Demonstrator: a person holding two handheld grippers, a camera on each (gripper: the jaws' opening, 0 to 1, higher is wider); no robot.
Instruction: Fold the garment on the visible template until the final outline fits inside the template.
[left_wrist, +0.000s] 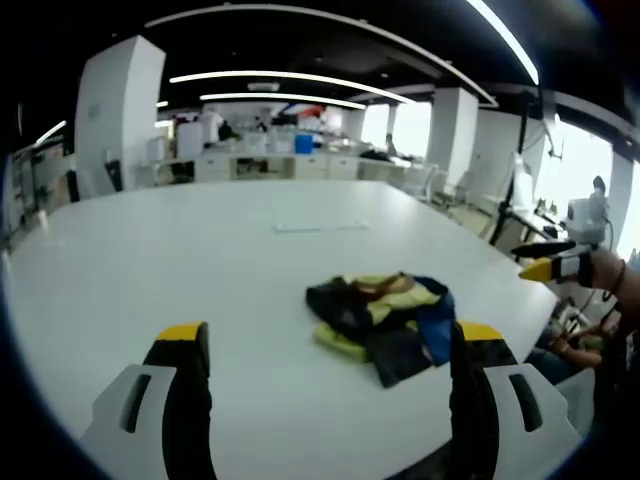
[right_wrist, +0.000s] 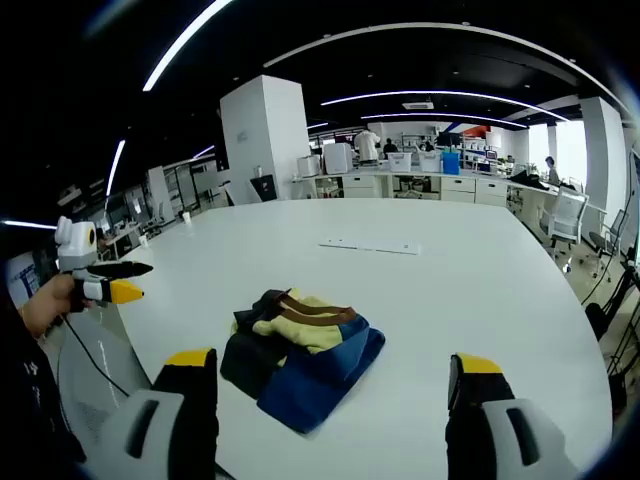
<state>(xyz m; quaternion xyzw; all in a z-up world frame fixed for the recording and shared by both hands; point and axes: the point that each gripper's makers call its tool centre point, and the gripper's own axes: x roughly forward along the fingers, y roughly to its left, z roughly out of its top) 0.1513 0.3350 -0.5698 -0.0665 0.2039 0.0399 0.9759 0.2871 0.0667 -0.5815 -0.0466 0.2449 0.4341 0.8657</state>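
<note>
Trouble could start with the garment (left_wrist: 385, 322) bunched on the table (left_wrist: 180, 250), short of its faint marked strip (left_wrist: 322, 226): with both grippers (left_wrist: 330, 390) (right_wrist: 335, 400) wide and empty, you might pinch several layers together.

No text, label, brand, number or sign is being shown legibly in either the left gripper view or the right gripper view. Any markings on the distant office furniture and equipment are being rendered too small and too blurred to be read.
</note>
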